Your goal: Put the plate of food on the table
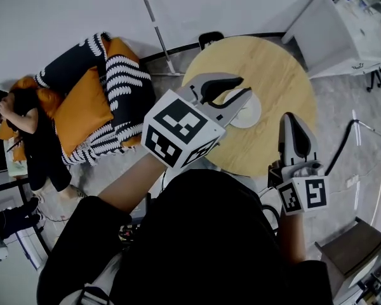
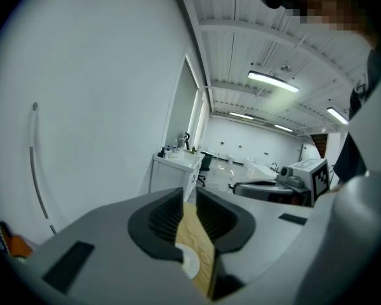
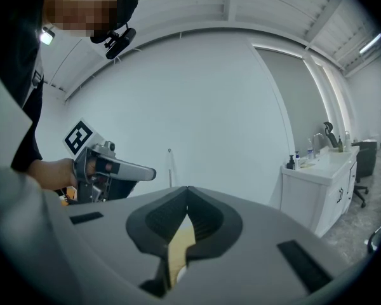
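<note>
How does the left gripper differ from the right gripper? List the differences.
The left gripper has its jaws slightly apart; the right gripper has its tips together. In the head view the left gripper overlaps the white plate; the right gripper sits clear of it, at the edge of the round table. Both hold nothing.

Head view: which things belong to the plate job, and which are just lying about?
Job: plate, round wooden table, left hand-held gripper, right hand-held gripper.
Lying about: cushions, white cabinet, pole.
</note>
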`<state>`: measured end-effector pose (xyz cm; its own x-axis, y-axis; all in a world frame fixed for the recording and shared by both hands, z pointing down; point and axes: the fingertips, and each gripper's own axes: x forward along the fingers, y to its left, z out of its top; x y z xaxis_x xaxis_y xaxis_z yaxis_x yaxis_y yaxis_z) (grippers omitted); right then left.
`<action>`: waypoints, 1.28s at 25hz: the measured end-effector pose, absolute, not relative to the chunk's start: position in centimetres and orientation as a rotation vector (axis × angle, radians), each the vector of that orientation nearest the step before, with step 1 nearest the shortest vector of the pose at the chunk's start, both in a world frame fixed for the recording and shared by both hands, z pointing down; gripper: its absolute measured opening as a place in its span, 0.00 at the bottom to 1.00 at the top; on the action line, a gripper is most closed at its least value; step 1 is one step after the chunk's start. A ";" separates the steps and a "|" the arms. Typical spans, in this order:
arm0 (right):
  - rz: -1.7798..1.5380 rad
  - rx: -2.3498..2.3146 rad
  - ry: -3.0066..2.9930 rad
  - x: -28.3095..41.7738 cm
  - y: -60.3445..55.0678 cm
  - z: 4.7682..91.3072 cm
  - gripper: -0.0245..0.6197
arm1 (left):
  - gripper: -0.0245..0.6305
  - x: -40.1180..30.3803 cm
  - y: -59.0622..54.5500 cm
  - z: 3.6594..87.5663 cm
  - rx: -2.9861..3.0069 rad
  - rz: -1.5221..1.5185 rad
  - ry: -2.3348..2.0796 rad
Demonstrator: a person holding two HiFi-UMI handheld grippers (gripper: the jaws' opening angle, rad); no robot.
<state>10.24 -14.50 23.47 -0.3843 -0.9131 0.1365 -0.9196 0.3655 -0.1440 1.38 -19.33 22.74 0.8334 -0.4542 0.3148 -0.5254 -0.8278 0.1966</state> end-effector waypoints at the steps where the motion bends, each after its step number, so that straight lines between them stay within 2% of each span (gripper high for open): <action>1: 0.294 1.727 -2.568 10.2 -14.4 23.3 0.05 | 0.10 1.1 -19.4 22.3 2.742 0.333 -0.768; 2: 0.284 1.733 -2.568 10.2 -14.3 23.1 0.05 | 0.05 0.9 -19.3 21.8 2.747 0.292 -0.780; 6: 0.257 1.765 -2.562 10.4 -13.7 22.3 0.05 | 0.05 0.8 -18.8 20.2 2.774 0.198 -0.799; 32: 0.227 1.825 -2.489 11.7 -13.0 22.2 0.05 | 0.05 0.9 -18.7 20.3 2.754 0.203 -0.828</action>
<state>11.70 -13.03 22.21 -0.3035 -0.9447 0.1245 -0.9516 0.2938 -0.0903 0.87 -18.74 20.33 0.8280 -0.5216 0.2058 -0.5577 -0.8046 0.2042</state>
